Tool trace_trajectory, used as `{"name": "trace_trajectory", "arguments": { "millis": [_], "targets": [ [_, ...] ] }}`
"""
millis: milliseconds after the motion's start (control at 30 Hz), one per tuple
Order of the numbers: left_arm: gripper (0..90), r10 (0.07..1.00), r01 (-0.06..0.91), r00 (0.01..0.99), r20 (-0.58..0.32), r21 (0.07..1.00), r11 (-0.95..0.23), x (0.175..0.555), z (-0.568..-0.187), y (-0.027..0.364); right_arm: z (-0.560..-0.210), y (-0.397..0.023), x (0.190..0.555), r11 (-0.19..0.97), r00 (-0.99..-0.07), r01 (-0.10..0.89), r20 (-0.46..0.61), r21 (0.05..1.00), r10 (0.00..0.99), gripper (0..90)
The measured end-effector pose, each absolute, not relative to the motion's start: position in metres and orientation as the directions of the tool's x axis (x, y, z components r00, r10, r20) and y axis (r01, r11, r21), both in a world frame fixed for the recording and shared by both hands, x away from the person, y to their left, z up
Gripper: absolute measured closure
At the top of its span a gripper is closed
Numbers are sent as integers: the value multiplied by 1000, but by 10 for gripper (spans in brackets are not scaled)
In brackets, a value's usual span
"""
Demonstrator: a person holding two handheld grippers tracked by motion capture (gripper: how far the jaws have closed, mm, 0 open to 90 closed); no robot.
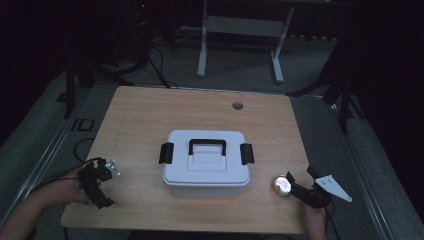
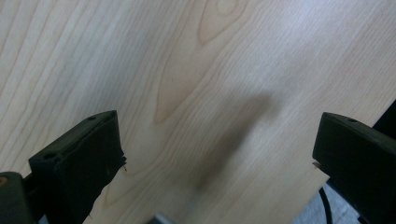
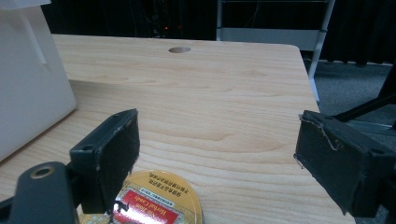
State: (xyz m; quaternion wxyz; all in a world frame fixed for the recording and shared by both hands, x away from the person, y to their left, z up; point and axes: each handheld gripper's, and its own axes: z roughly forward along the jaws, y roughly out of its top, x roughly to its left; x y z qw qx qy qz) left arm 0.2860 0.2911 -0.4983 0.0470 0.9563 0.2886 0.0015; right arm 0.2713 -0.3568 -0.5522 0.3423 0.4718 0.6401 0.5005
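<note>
at 4 o'clock of the box (image 1: 206,162), right gripper (image 3: 217,154) is gaping over the tin (image 3: 156,203), risking nudging it; left gripper (image 2: 217,154) is gaping, empty.

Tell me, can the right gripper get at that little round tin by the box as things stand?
Probably yes. The right gripper is open, right beside the round tin, which lies low between its jaws on bare table, apart from the white box.

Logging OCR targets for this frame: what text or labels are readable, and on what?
Round tin, red band on its lid, upside down in the right claw view: "Nin Jiom Herbal Candy", partly blurred, my best reading.
Small characters on the lid's yellow part above it: too small to read.
White box and table: no text visible.
</note>
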Motion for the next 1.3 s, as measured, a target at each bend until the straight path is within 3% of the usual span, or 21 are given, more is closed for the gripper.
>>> {"name": "trace_trajectory", "arguments": {
  "millis": [500, 733, 900, 1100, 1300],
  "targets": [
    [22, 486, 483, 874, -14, -86, -871, 294, -483, 272, -552, -356, 271, 55, -323, 263, 34, 963, 946, 134],
    [22, 461, 461, 887, -30, 120, -879, 295, -457, 261, -552, -357, 272, 53, -325, 262, 37, 964, 945, 134],
    [22, 421, 421, 907, -22, 94, -902, 295, -446, 247, -552, -356, 272, 56, -324, 264, 34, 963, 945, 134],
    [22, 396, 393, 918, -9, 156, -906, 302, -419, 236, -552, -357, 272, 54, -326, 262, 36, 963, 945, 134],
    [22, 366, 360, 931, 17, 141, -922, 314, -400, 220, -552, -356, 272, 56, -327, 265, 35, 963, 944, 134]
  ]
}}
